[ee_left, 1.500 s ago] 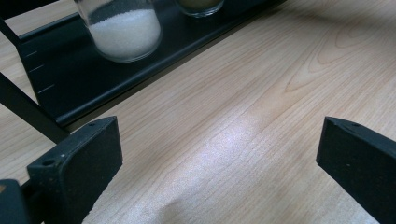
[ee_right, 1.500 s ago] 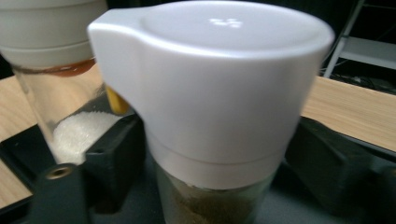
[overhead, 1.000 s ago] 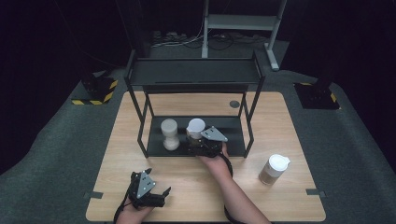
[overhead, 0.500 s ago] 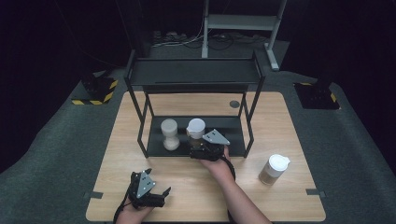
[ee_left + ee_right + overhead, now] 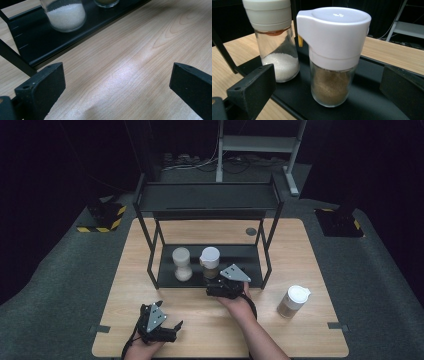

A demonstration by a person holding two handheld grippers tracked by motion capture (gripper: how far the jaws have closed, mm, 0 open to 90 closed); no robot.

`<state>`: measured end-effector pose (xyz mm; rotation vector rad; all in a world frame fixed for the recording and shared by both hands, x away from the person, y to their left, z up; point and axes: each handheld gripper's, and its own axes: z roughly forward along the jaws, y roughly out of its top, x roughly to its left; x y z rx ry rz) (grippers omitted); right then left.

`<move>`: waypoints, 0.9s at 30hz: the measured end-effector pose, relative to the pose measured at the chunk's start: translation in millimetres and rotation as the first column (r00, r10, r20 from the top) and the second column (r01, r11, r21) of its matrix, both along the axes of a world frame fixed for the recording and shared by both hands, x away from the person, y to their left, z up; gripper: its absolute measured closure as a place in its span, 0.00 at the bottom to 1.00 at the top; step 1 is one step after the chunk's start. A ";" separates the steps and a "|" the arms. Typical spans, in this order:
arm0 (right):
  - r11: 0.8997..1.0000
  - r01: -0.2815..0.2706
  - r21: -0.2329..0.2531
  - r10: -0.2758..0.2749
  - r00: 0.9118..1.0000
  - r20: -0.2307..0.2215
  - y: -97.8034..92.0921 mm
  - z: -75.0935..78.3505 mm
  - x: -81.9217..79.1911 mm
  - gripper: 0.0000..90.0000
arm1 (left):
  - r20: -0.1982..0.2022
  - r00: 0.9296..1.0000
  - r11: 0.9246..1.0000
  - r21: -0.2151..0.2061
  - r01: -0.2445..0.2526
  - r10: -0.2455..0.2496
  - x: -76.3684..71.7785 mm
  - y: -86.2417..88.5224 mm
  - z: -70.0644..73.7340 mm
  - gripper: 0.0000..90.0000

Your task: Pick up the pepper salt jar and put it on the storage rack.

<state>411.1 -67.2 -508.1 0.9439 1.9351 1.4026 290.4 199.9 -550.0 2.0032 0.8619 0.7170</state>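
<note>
The left tongs (image 5: pixel 172 329) rest low on the near edge of the worktop (image 5: pixel 310 255), jaws spread wide with nothing between them but bare wood. Ahead of them and off to their left, in the left gripper view, runs the front lip of the rack (image 5: pixel 37 47), and on it stands the base of the salt jar (image 5: pixel 65 15), well apart from these tongs.

The right tongs (image 5: pixel 214 290) lie farther in, held by a hand (image 5: pixel 239 304) at the front edge of the rack's bottom shelf (image 5: pixel 250 257). Their jaws are released, standing wide apart and gripping nothing. Just ahead of them, between the lines of the two jaws but beyond the tips, stands the brown jar (image 5: pixel 333 62), upright on the shelf; it has a white flip lid and brown granules in its glass lower half. It is not touched by either jaw. Beside it, toward the left jaw and a little farther back, stands the salt jar (image 5: pixel 274 37), upright, with a pale cap and white grains at the bottom; the two jars stand close, with a narrow gap.

Well off to the right of the right tongs, on the open worktop, stands a third jar (image 5: pixel 293 301) with a white lid.
</note>
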 end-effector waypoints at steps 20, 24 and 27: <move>1.000 0.009 -0.016 -0.009 1.000 0.008 -30.3 -2.6 -35.8 0.00 | -0.008 1.000 1.000 0.020 0.005 -0.005 0.7 -2.2 -0.4 0.01; 1.000 0.009 -0.021 -0.008 1.000 0.011 -37.3 -2.9 -42.9 0.00 | -0.011 1.000 1.000 0.019 0.005 -0.005 1.0 -2.0 -0.3 0.01; 1.000 0.009 -0.025 -0.009 1.000 0.014 -42.4 -2.7 -48.2 0.00 | -0.011 1.000 1.000 0.020 0.005 -0.005 1.0 -2.2 -0.4 0.01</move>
